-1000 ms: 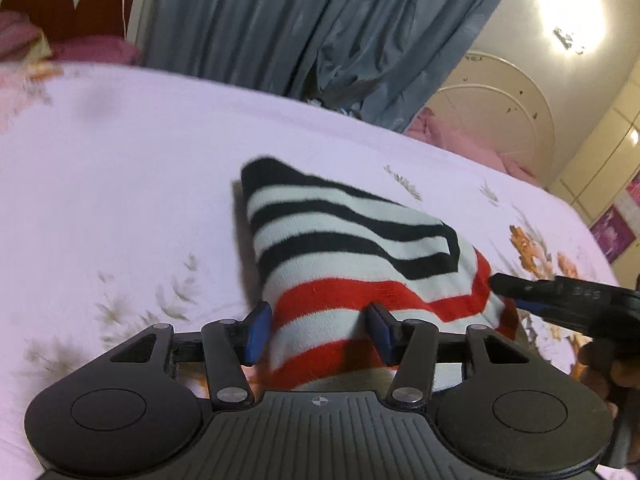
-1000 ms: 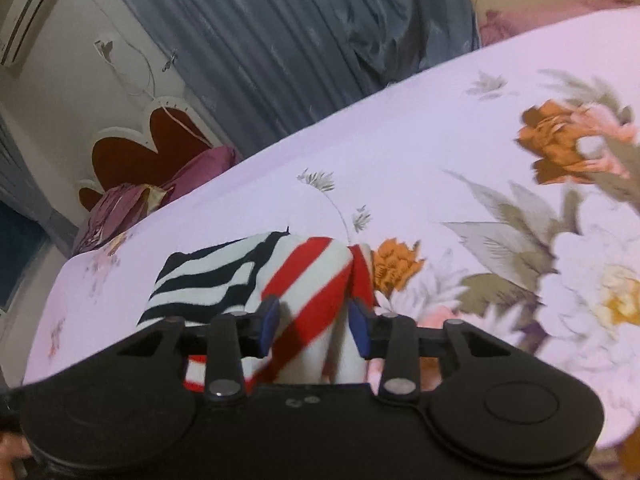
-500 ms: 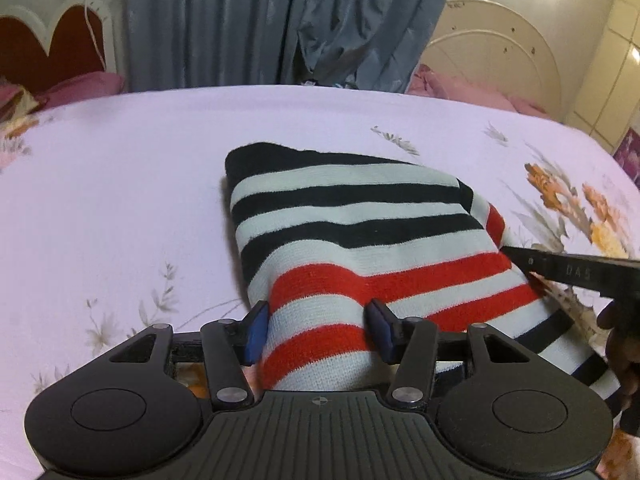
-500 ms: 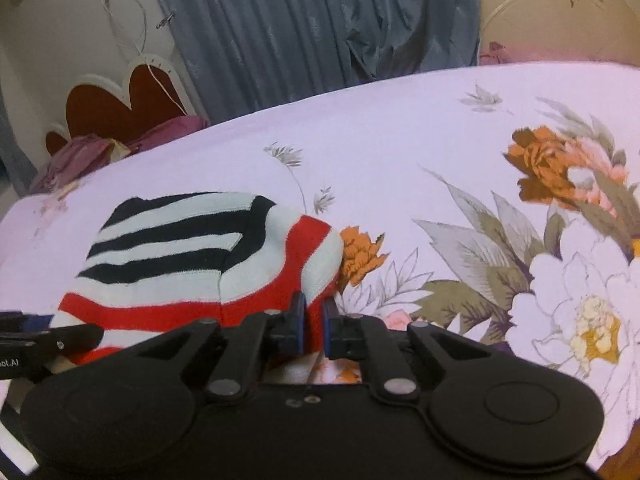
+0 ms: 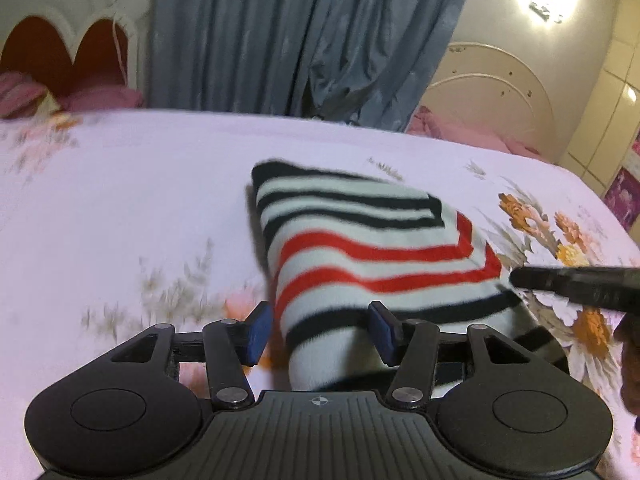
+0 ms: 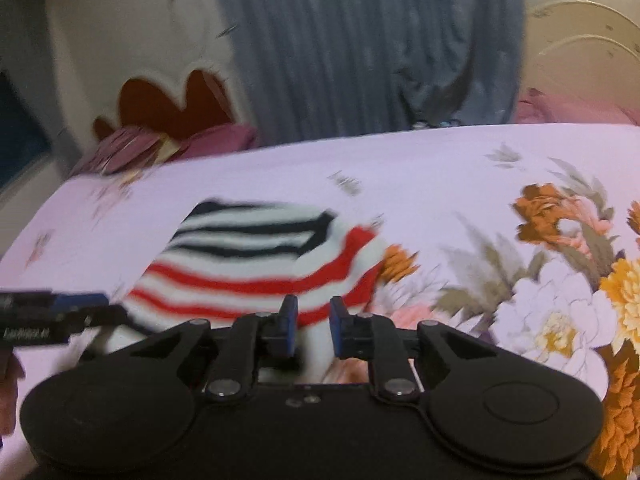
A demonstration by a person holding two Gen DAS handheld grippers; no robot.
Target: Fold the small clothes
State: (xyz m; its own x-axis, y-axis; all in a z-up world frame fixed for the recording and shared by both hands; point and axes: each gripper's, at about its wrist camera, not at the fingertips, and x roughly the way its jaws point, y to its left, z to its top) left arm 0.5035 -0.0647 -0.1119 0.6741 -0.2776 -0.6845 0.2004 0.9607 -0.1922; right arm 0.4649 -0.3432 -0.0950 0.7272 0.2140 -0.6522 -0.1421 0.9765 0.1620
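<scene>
A folded knit garment (image 5: 372, 248) with white, black and red stripes lies on the floral bedsheet (image 5: 120, 208). It also shows in the right wrist view (image 6: 256, 256). My left gripper (image 5: 320, 330) is open, its blue pads (image 5: 256, 330) on either side of the garment's near edge. My right gripper (image 6: 313, 326) is open a little, at the garment's near right corner, with white cloth between the pads. The right gripper's finger shows at the right in the left wrist view (image 5: 576, 284). The left gripper's finger shows at the left in the right wrist view (image 6: 60, 312).
Grey curtains (image 5: 304, 36) hang behind the bed. A red and white headboard (image 5: 64, 52) with pink pillows (image 5: 100, 98) stands at the back left. A white rounded footboard (image 5: 500, 100) stands at the back right. The bed edge runs along the left (image 6: 24, 240).
My right gripper was shut on the garment's corner half a second ago; its jaws have now parted. Both cameras have drawn back slightly. The garment lies folded over.
</scene>
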